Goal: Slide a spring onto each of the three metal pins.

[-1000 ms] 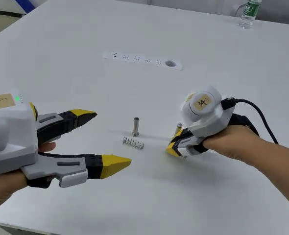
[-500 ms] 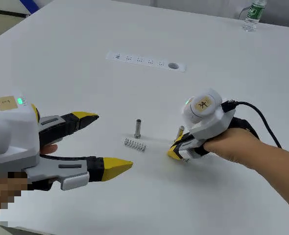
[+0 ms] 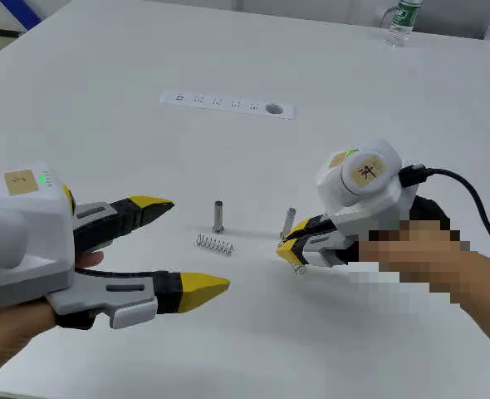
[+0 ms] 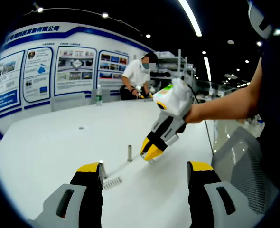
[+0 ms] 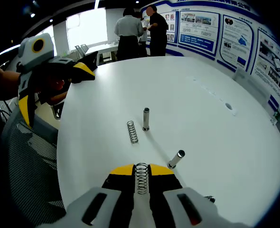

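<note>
Two short metal pins stand on the white table, one (image 3: pixel 218 216) (image 5: pixel 146 118) left of the other (image 3: pixel 290 222) (image 5: pixel 176 159). A loose spring (image 3: pixel 214 243) (image 5: pixel 132 131) (image 4: pixel 112 182) lies flat just in front of the left pin. My right gripper (image 3: pixel 295 248) (image 5: pixel 141 172) is shut on a second spring (image 5: pixel 141 178), its tips low over the table just in front of the right pin. My left gripper (image 3: pixel 191 245) (image 4: pixel 144 168) is wide open with nothing between its fingers, hovering to the left of the loose spring.
A white power strip (image 3: pixel 227 104) lies farther back on the table. A water bottle (image 3: pixel 403 18) stands at the far right corner. A black cable (image 3: pixel 469 187) runs from the right gripper. People stand beyond the table's far end (image 5: pixel 137 28).
The head view has shifted a little. Both grippers keep nearly the same places beside the pins, and the loose spring has not moved.
</note>
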Demonstrator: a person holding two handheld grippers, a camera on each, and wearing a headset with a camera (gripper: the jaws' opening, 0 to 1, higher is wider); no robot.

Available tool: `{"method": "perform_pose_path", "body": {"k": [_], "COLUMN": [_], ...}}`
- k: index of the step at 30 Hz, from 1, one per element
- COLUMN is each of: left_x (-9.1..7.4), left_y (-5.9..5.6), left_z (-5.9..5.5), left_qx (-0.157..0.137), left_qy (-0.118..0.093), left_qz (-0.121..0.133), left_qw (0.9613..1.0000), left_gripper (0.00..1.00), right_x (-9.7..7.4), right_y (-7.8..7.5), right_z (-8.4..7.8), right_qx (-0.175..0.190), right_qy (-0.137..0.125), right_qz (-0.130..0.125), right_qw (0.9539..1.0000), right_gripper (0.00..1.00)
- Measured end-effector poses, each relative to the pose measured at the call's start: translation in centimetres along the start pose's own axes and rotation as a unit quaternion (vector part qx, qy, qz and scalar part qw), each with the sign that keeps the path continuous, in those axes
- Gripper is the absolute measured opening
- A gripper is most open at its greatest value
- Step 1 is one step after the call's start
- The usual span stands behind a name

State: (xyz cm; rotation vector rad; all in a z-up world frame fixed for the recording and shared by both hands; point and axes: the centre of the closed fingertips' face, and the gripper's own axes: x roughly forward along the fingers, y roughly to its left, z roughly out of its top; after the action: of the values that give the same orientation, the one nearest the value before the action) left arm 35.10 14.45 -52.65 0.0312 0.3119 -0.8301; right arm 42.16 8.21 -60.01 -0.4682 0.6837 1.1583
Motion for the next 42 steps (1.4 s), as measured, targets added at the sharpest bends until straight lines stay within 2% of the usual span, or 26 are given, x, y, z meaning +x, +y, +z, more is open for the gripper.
{"method": "perform_pose_path", "body": {"k": [3,7,15,21,27,35,42], "left_x": [0.5,1.2,2.3,2.7,2.9,3.0,2.9], "left_y": [-0.6,-1.2,-1.8,-2.0,-2.2,-2.2,-2.2], "left_z": [0.1,0.3,0.8,1.4,1.6,1.9,1.8], "left_qx": [0.005,0.006,0.007,0.0,0.005,0.004,0.017], "left_qy": [0.001,0.0,-0.002,-0.01,-0.014,-0.017,-0.018], "left_qz": [-0.01,-0.021,-0.033,-0.039,-0.043,-0.045,-0.047], "left_qw": [0.9999,0.9998,0.9994,0.9992,0.999,0.9988,0.9986], "left_gripper": [0.73,0.72,0.65,0.56,0.43,0.3,0.18], "right_x": [-1.5,-3.7,-6.0,-6.4,-6.2,-6.2,-6.2], "right_y": [0.8,2.2,5.2,7.0,8.0,8.4,8.2], "right_z": [1.7,4.5,8.3,9.8,10.3,10.3,10.2], "right_qx": [0.018,0.04,0.036,0.026,0.031,0.023,0.014], "right_qy": [-0.04,-0.094,-0.146,-0.165,-0.173,-0.171,-0.167], "right_qz": [0.004,0.02,0.05,0.067,0.085,0.091,0.087], "right_qw": [0.999,0.9946,0.9873,0.9836,0.9808,0.9809,0.982], "right_gripper": [0.12,0.12,0.12,0.12,0.12,0.12,0.12]}}
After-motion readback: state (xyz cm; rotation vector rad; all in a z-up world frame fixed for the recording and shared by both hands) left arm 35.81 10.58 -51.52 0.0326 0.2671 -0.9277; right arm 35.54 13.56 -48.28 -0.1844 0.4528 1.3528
